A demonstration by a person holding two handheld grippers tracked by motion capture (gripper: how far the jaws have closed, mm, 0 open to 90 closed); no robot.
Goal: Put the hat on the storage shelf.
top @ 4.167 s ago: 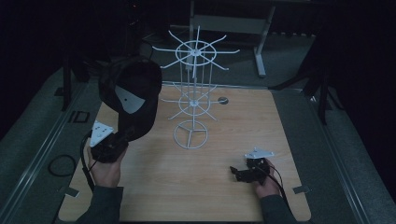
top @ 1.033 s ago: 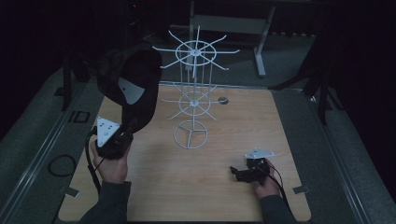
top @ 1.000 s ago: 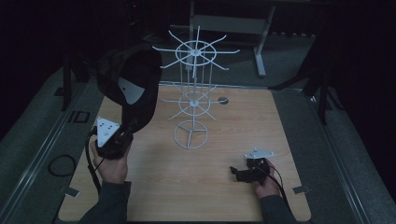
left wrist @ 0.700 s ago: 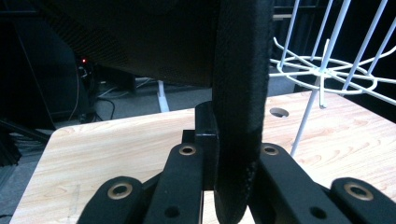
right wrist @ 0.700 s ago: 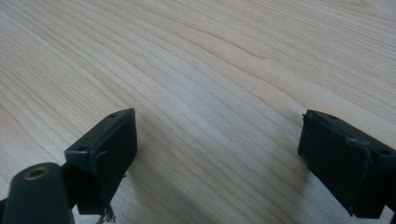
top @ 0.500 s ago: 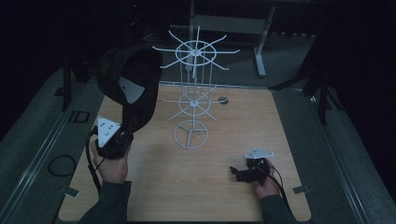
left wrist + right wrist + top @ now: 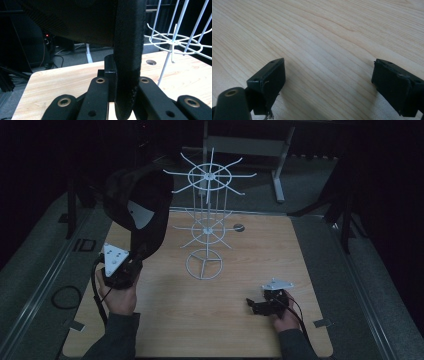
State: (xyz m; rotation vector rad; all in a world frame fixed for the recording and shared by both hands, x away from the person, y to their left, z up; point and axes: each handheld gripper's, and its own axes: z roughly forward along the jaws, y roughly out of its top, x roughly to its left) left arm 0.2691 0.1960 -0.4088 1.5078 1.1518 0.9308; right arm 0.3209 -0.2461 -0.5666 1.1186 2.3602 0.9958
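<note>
The bench [image 7: 240,320] is seen whole in the high view, pale wood with dark floor around it. The right gripper view gives its grain close up, and the left gripper view gives its far edge with a round hole [image 7: 151,62] in it.

The rack [image 7: 206,220], white wire with spoked rings on a round foot, is seen from foot to top in the high view, standing beyond and to the right of the left tool [image 7: 131,265]. In the left gripper view its lower ring and stems [image 7: 172,42] are seen at the upper right, well apart from the jaws.

The cap [image 7: 140,210], black with a pale patch inside, is held raised above the left tool in the high view, its crown up beside the rack's top ring, with no contact to be made out. What grips it is shown by the left gripper view: a thick black edge of the cap [image 7: 127,62] hangs straight down between the two jaws, which are clamped on it from both sides.

The right tool [image 7: 256,306] is seen in the high view low at the bench's near right, held by a hand. In the right gripper view its jaws are set wide apart, with bare wood between them.
</note>
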